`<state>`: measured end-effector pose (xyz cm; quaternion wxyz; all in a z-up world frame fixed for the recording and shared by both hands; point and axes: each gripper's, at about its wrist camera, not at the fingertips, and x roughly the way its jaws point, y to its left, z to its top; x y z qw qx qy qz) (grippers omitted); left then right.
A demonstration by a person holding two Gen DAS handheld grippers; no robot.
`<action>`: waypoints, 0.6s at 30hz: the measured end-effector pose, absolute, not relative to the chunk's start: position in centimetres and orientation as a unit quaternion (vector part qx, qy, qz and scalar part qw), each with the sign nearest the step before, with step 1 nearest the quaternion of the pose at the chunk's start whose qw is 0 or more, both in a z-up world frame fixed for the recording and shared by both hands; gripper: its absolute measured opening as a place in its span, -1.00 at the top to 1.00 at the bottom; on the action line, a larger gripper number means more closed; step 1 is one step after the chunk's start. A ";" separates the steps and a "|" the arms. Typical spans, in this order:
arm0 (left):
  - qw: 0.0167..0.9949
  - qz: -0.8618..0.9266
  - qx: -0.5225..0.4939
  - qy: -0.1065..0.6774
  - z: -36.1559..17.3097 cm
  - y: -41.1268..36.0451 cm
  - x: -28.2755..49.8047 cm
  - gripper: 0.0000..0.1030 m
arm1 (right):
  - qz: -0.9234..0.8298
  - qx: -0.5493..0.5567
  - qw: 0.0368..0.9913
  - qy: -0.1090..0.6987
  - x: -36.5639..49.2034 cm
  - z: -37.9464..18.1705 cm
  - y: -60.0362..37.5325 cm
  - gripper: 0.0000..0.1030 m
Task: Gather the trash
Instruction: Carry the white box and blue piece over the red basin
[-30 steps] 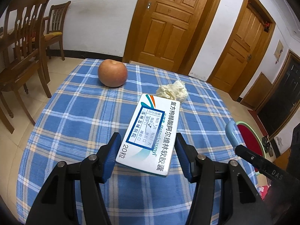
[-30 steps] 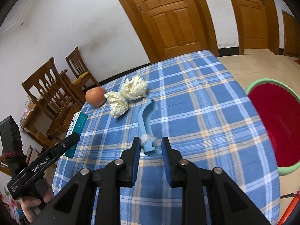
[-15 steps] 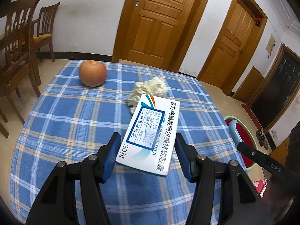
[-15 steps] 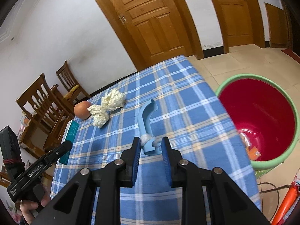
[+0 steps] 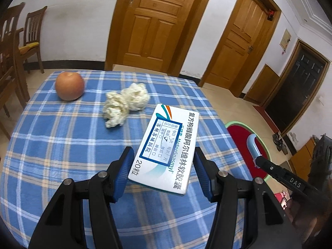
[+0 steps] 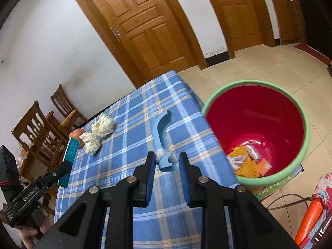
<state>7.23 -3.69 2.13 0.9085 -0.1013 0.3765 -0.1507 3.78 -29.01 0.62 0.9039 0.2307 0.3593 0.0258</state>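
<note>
My left gripper [image 5: 162, 159] is shut on a white medicine box [image 5: 166, 145] with blue print, held tilted above the blue plaid tablecloth [image 5: 62, 145]. My right gripper [image 6: 167, 161] is shut on the lower end of a light blue curved plastic piece [image 6: 161, 132] with a bit of white fluff on it, held over the table's right edge. Beside that edge stands a red bin with a green rim [image 6: 244, 82]. Two crumpled tissue wads [image 5: 124, 103] and an apple [image 5: 70, 86] lie at the far side of the table.
The bin holds orange netting and wrappers [image 6: 247, 161]. Wooden chairs [image 6: 39, 128] stand left of the table, with wooden doors [image 5: 153, 25] behind it. An orange object [image 6: 309, 220] and a cable lie on the floor near the bin. A hand [image 6: 31, 234] holds the left gripper [image 6: 39, 186].
Both grippers have moved right with their loads. The bin now fills the right side of the right wrist view. In the left wrist view the tissue wads have come out from behind the box.
</note>
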 end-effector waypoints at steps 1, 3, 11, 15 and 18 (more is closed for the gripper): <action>0.908 -0.155 -0.100 0.377 2.1 -4.0 7.3 -0.13 | 0.023 0.233 0.904 0.359 3.7 0.6 -29.3 0.51; 0.906 -0.162 -0.098 0.378 2.2 -4.8 7.4 -0.13 | 0.016 0.238 0.903 0.358 3.5 0.4 -30.1 0.51; 0.903 -0.182 -0.082 0.380 2.3 -7.2 7.9 -0.13 | -0.017 0.262 0.895 0.360 2.8 -0.8 -33.1 0.51; 0.901 -0.191 -0.075 0.382 2.2 -8.5 8.1 -0.13 | -0.030 0.271 0.892 0.361 2.7 -1.5 -34.4 0.50; 0.899 -0.199 -0.070 0.384 2.1 -9.5 8.4 -0.13 | -0.040 0.276 0.889 0.363 2.7 -2.0 -35.3 0.50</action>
